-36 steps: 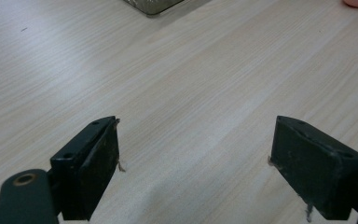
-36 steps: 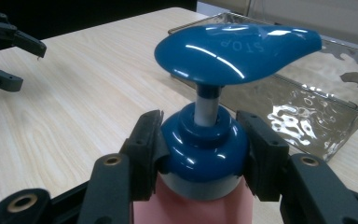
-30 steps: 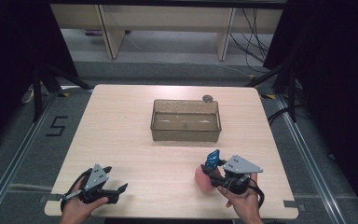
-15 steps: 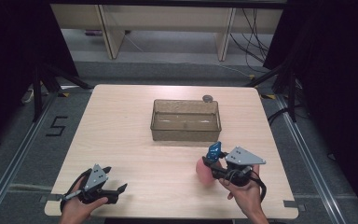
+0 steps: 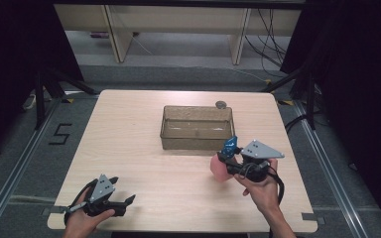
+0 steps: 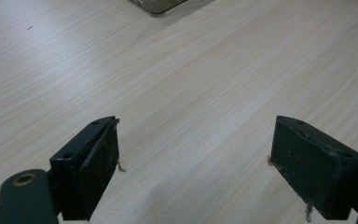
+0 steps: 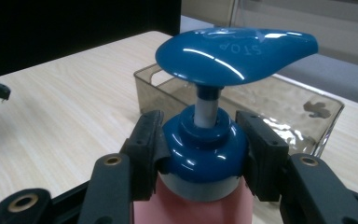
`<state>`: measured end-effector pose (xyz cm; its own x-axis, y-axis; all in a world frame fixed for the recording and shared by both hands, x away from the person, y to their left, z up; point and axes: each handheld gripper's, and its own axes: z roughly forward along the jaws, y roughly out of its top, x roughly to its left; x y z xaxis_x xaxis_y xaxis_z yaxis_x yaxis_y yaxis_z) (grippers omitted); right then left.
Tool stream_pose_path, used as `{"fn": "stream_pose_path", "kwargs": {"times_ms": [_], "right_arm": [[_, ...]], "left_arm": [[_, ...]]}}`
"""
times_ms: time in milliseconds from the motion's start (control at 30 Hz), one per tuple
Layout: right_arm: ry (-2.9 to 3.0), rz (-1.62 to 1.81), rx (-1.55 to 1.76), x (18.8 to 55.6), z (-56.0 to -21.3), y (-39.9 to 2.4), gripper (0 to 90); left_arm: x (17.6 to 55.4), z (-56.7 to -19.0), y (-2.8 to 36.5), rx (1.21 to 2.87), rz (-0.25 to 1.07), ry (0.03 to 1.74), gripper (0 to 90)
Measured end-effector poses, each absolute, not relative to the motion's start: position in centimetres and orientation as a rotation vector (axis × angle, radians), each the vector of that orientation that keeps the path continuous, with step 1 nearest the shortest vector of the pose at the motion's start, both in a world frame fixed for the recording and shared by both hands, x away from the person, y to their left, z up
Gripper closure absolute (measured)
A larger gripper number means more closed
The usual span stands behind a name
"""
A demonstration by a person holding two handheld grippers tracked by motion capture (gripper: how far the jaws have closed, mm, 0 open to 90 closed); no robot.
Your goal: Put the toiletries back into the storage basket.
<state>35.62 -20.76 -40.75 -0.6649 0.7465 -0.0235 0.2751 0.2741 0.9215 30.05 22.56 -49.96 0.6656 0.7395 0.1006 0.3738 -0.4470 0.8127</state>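
Note:
A pink pump bottle [image 5: 221,168] with a blue pump head [image 7: 235,49] hangs above the table, just in front of the clear plastic bin [image 5: 197,127]. My right gripper [image 5: 228,159] is shut on the bottle's blue collar [image 7: 205,154], one pad on each side. In the right gripper view the bin [image 7: 279,105] lies right behind the pump head. My left gripper [image 5: 124,201] rests at the table's near left corner, open, with bare wood between its pads [image 6: 100,161].
A small round dark object [image 5: 221,104] lies on the table behind the bin's far right corner. The wooden table [image 5: 129,134] has bare room to the left of the bin. Metal rails run along the floor on both sides.
My right gripper has lifted the pump bottle off the table and carried it up and toward the bin. The left gripper has stayed put.

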Motion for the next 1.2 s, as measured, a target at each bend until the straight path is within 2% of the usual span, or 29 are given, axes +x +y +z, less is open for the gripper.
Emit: {"fn": "stream_pose_path", "kwargs": {"times_ms": [800, 933, 1200], "right_arm": [[2.023, 1.374, 0.922, 39.2, -37.0, -21.6, 53.4], [2.006, 1.397, 0.946, 39.9, -36.7, -21.4, 53.4], [1.999, 1.398, 0.954, 41.4, -36.3, -20.8, 53.4]], "left_arm": [[30.1, -50.0, 22.4, 2.036, 0.570, 0.874, 15.0], [30.2, -49.9, 22.7, 2.080, 0.590, 0.837, 15.1], [30.0, -49.9, 22.5, 2.047, 0.574, 0.858, 15.0]]}}
